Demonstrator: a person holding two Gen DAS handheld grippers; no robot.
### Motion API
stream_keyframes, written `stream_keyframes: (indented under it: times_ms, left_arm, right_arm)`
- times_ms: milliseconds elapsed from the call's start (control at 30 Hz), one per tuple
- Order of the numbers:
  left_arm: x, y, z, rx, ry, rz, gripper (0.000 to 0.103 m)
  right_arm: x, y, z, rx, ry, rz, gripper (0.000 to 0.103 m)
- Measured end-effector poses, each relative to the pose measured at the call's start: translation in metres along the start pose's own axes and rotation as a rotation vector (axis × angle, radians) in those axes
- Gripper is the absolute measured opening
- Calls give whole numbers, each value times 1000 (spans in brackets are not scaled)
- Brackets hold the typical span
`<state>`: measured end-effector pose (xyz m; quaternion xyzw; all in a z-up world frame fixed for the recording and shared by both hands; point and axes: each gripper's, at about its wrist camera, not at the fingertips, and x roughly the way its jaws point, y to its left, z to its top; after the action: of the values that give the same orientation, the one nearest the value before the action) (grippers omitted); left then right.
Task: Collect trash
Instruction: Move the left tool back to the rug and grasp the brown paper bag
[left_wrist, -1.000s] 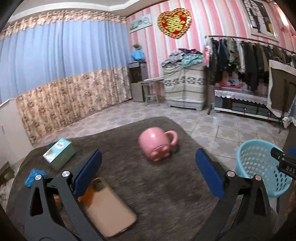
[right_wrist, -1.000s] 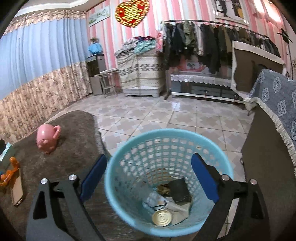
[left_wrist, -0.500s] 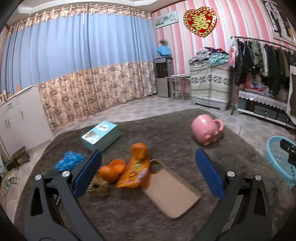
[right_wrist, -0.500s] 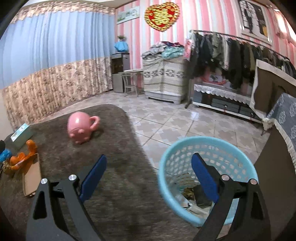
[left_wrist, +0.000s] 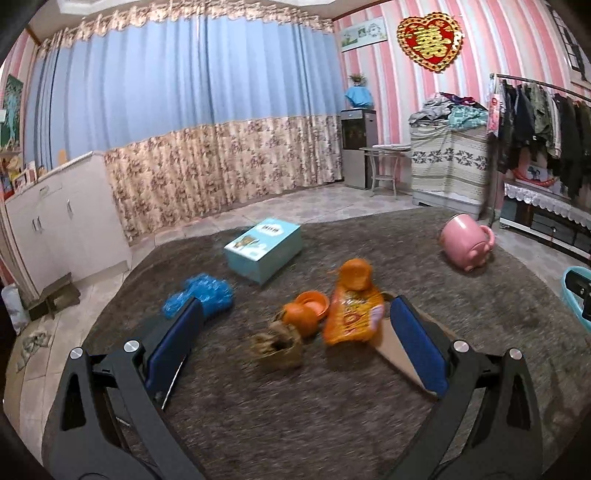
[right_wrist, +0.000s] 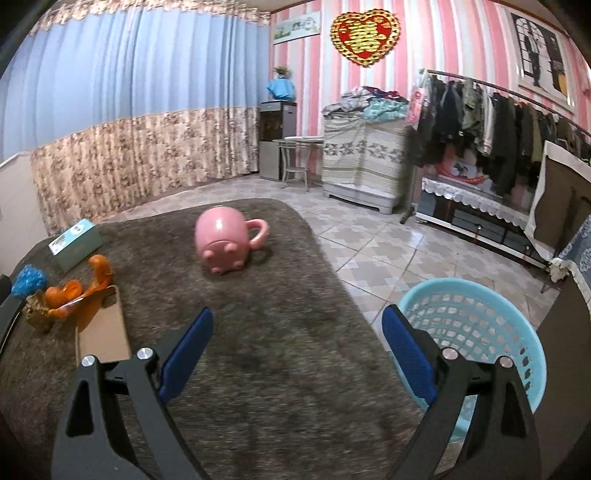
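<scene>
My left tongs (left_wrist: 291, 343) gape wide and hold nothing above the brown rug (left_wrist: 332, 413). From the left there lie a blue crumpled wrapper (left_wrist: 201, 297), a teal box (left_wrist: 264, 249), a small brown scrap (left_wrist: 277, 345), orange peel (left_wrist: 306, 312), an orange snack bag (left_wrist: 352, 310) overlapping a tan phone case (left_wrist: 397, 341), and, well apart, a tipped pink mug (left_wrist: 467, 243). My right tongs (right_wrist: 295, 358) are spread and empty too, just beside the blue basket (right_wrist: 476, 325) on the tiled floor (right_wrist: 373, 243).

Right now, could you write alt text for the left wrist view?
An open claw hovers over a brown rug strewn with an orange snack bag, orange peel, blue wrapper and teal box; a pink mug lies beyond.
</scene>
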<state>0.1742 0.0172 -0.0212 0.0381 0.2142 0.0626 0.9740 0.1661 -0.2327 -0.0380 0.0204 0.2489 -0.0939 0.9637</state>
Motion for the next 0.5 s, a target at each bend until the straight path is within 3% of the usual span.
stream_keyframes:
  times_ms: [500]
  left_arm:
    - [14, 47, -26, -63, 68, 42, 98]
  right_arm:
    - [13, 40, -12, -51, 50, 78, 91]
